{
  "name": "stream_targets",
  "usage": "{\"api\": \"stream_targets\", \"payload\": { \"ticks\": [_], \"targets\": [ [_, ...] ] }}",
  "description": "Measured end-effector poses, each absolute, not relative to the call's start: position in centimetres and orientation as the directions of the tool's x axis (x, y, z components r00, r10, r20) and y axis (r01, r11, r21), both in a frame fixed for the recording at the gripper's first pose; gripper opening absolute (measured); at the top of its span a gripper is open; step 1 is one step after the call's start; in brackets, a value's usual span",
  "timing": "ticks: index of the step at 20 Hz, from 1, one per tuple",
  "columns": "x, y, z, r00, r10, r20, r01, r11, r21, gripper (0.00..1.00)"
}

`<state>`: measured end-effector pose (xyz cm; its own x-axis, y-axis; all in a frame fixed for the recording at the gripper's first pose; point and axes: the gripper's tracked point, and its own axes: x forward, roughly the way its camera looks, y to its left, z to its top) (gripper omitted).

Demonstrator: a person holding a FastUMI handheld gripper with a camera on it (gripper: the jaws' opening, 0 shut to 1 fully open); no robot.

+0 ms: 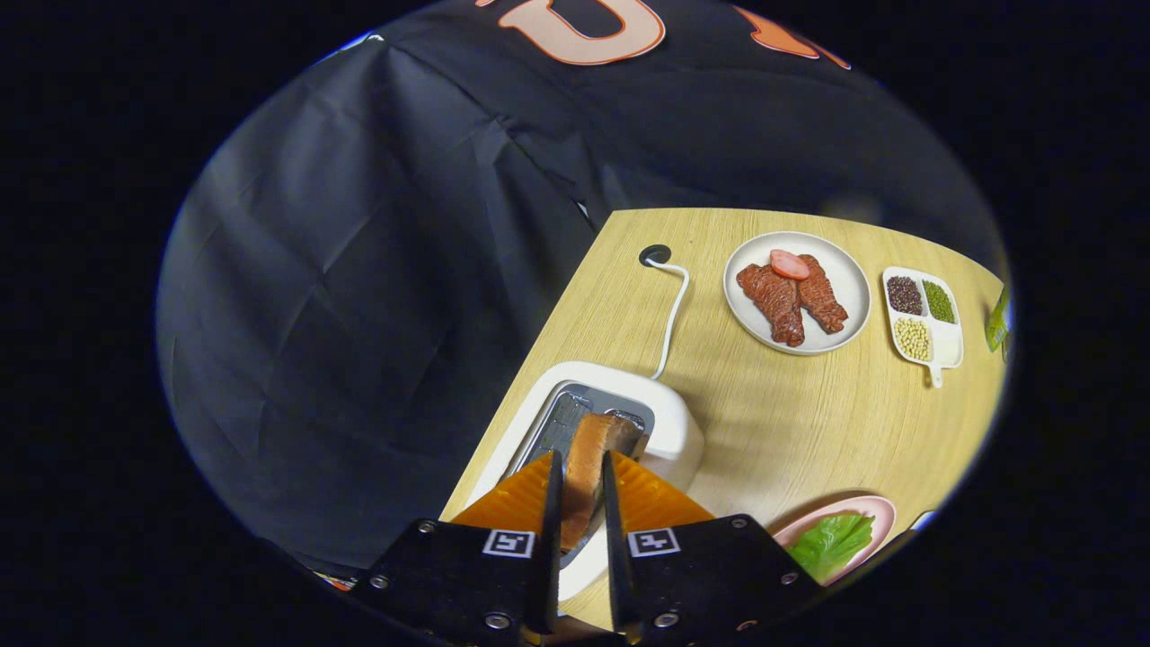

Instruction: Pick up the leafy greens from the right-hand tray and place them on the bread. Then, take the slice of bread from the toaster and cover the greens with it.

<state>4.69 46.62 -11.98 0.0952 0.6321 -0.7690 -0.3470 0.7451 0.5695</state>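
gripper (pixel 582 481) clamped on bread slice (pixel 593 454) | slice above toaster (pixel 669 422) slot | greens (pixel 831 542) on pink plate (pixel 876 514) right of toaster

Even overhead light, sharp centre, fisheye bending and darkening edges.

White toaster (pixel 669 422), golden-brown bread slice (pixel 588 458), green leaf (pixel 831 542) on pink plate (pixel 885 512), pale wood-grain table (pixel 791 422)

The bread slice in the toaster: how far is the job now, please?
Looks done: leafy greens lie on a pink plate; whether bread is under them I cannot tell. In hand: the gripper is shut on the bread slice, partly above the white toaster. Left: carry the slice over and cover the greens.
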Motion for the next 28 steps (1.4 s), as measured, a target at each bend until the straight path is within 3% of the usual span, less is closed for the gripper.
{"api": "stream_targets", "payload": {
  "ticks": [3, 18, 28],
  "targets": [
    [5.0, 45.8, -10.9, 0.126, 0.664, -0.738, -0.359, 0.723, 0.590, 0.14],
    [2.3, 35.2, -4.1, 0.314, 0.758, -0.571, -0.355, 0.652, 0.671, 0.12],
    [-1.1, 27.7, -10.5, 0.298, 0.738, -0.605, -0.159, 0.664, 0.731, 0.12]
  ]
}}
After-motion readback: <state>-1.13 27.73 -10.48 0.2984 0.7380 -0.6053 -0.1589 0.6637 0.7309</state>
